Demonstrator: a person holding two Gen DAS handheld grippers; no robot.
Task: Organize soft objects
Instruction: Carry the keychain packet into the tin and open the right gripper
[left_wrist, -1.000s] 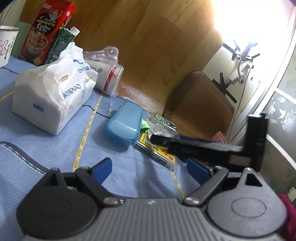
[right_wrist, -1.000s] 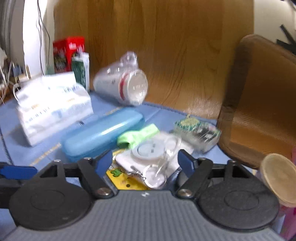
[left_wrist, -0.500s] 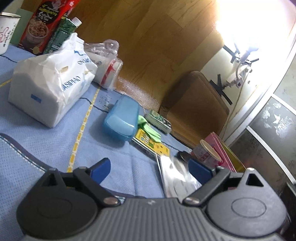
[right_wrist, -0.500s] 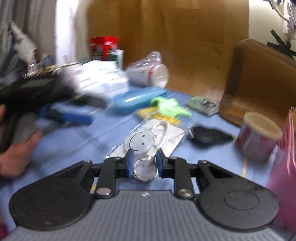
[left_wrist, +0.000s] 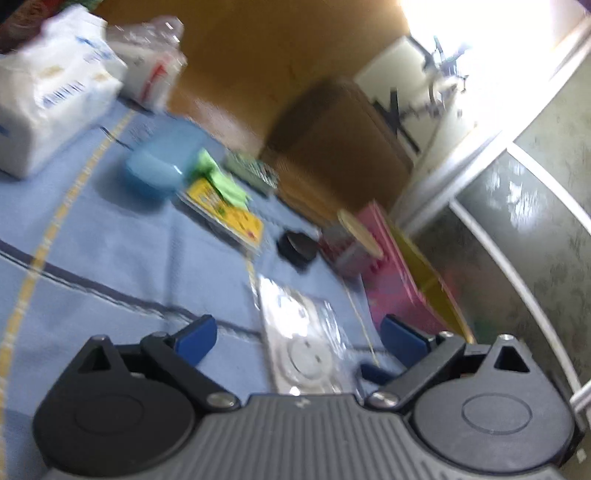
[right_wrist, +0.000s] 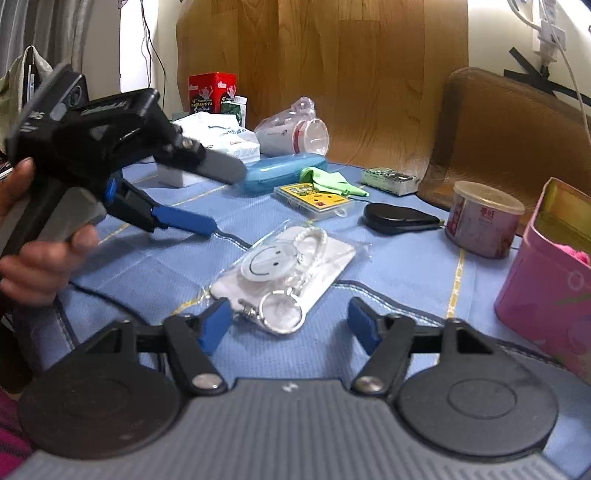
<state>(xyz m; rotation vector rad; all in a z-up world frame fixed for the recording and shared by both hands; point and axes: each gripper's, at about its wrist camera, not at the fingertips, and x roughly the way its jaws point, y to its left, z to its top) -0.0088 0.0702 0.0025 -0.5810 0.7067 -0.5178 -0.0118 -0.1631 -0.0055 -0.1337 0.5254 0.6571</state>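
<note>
Right gripper (right_wrist: 290, 323): I see it released, jaws either side of the keychain packet (right_wrist: 284, 271).
Left gripper (left_wrist: 297, 336): released, above that packet.

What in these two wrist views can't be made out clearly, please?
- Left wrist view: motion blur smears the tissue pack lettering.
- Right wrist view: pink tin cut by the right edge; contents mostly hidden by its wall.
- Right wrist view: left gripper hides part of the tissue pack.

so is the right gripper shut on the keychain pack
No, the right gripper is open, its fingers spread on either side of the keychain pack, which lies flat on the blue cloth.
</note>
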